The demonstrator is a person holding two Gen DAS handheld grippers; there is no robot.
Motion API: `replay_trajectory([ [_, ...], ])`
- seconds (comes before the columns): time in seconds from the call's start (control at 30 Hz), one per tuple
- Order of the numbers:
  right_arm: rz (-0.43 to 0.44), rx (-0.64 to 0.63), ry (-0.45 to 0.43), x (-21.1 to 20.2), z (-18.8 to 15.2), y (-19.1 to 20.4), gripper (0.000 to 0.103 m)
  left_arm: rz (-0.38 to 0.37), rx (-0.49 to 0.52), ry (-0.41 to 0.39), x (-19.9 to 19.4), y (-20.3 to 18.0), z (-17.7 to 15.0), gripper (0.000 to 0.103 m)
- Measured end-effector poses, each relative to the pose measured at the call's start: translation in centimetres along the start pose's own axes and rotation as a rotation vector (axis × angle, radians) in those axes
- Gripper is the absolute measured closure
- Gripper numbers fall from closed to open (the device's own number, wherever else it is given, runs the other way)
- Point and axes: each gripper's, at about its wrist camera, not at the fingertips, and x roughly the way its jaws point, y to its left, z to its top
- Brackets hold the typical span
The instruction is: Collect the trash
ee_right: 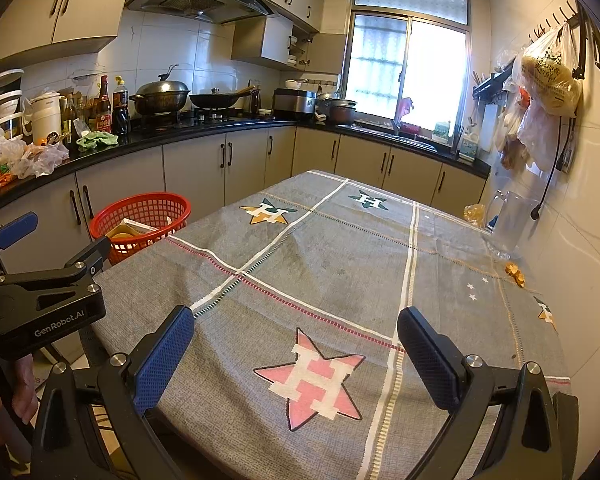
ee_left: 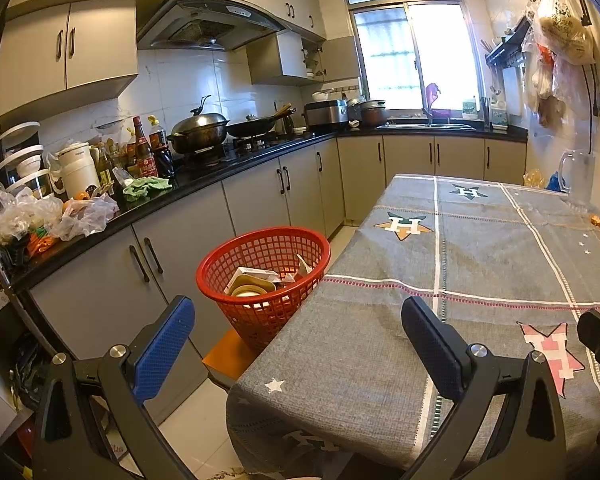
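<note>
A red mesh basket [ee_left: 256, 320] stands on an orange stool beside the table's left edge, with paper cups and a carton [ee_left: 252, 280] inside. Small gold wrappers [ee_left: 599, 224] lie on the grey star-patterned tablecloth [ee_left: 480, 260] near the far right wall. My left gripper [ee_left: 296, 320] is open over the table's near left corner, next to the basket, with nothing between its fingers. In the right wrist view my right gripper [ee_right: 296, 336] is open above the pink star, also holding nothing. The gold wrappers [ee_right: 515, 274], the basket [ee_right: 152, 208] and the left gripper [ee_right: 56, 240] show there too.
A clear glass pitcher [ee_right: 508, 224] and a yellow bag [ee_right: 474, 212] sit at the table's far right. The black counter [ee_left: 204, 184] holds crumpled plastic bags [ee_left: 80, 216], bottles, a green cloth and pots. Bags hang on the right wall [ee_right: 548, 80]. A hand [ee_right: 24, 384] holds the left gripper.
</note>
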Motion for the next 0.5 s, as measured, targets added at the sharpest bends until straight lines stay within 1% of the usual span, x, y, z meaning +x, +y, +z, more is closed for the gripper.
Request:
replay_trajectory([
  [0.2, 0.0, -0.003, 0.001, 0.05, -0.14, -0.05, 0.0, -0.002, 0.02, 0.002, 0.23, -0.57, -0.2, 0.0],
  [0.5, 0.005, -0.002, 0.007, 0.18, -0.41, -0.06, 0.0, -0.001, 0.022, 0.001, 0.14, -0.47, -0.13, 0.0],
])
